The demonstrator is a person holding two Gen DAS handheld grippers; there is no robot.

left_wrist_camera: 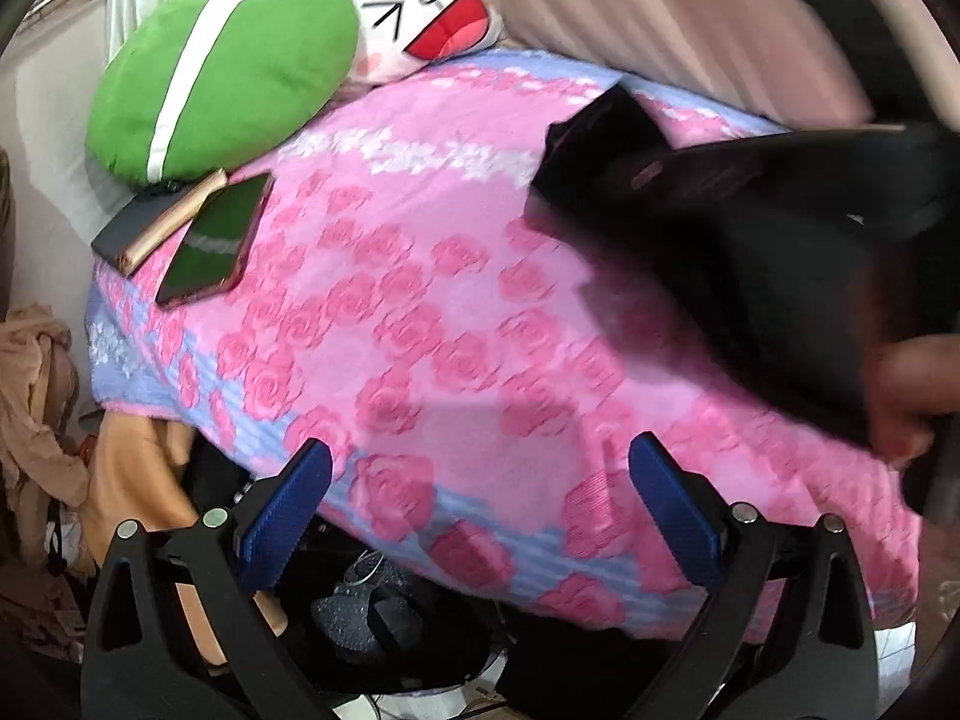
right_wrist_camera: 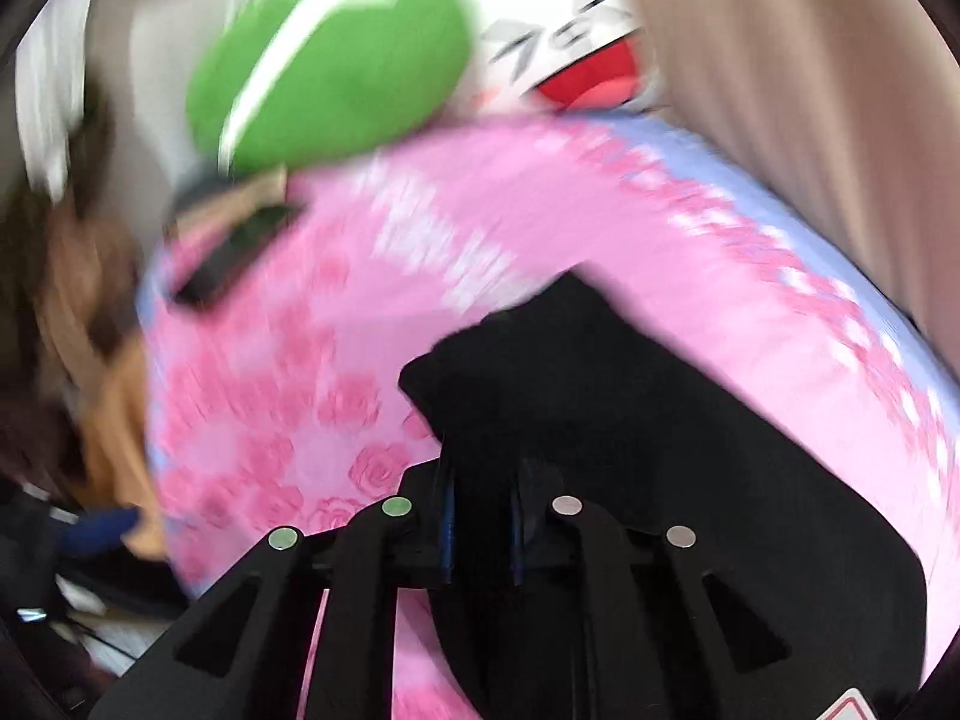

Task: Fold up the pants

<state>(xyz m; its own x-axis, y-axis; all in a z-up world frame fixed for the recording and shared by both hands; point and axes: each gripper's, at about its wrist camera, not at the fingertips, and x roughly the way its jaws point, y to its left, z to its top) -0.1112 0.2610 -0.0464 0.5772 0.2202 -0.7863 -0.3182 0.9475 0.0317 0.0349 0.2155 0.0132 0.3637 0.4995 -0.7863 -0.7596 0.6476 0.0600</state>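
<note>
We work left to right across the bed (left_wrist_camera: 420, 276). On its left edge lie a green cushion (left_wrist_camera: 222, 66) and a phone (left_wrist_camera: 210, 240), both well apart from the garment and not in our way. The left tool (left_wrist_camera: 480, 510) hangs over the near edge of the rose-patterned blanket with its blue pads spread wide and nothing between them. The black pants (left_wrist_camera: 708, 252) lie to its right and farther up the bed, partly raised off the blanket and blurred, with a hand (left_wrist_camera: 906, 396) at the right margin. In the right wrist view the right tool (right_wrist_camera: 480, 516) has its blue pads drawn close together on a fold of the pants (right_wrist_camera: 600, 420), which spread dark ahead of and beneath it; we judge it clamped on the cloth, though black fabric hides the pad tips. Judgement on the step: we are laying the pants out on the blanket before the first fold. To do it well we keep the right grip near an edge or corner, not on a bunch, draw the cloth taut and low over the bed, and bring the left tool across to pinch the opposite edge so the garment settles flat and free of the phone.
</note>
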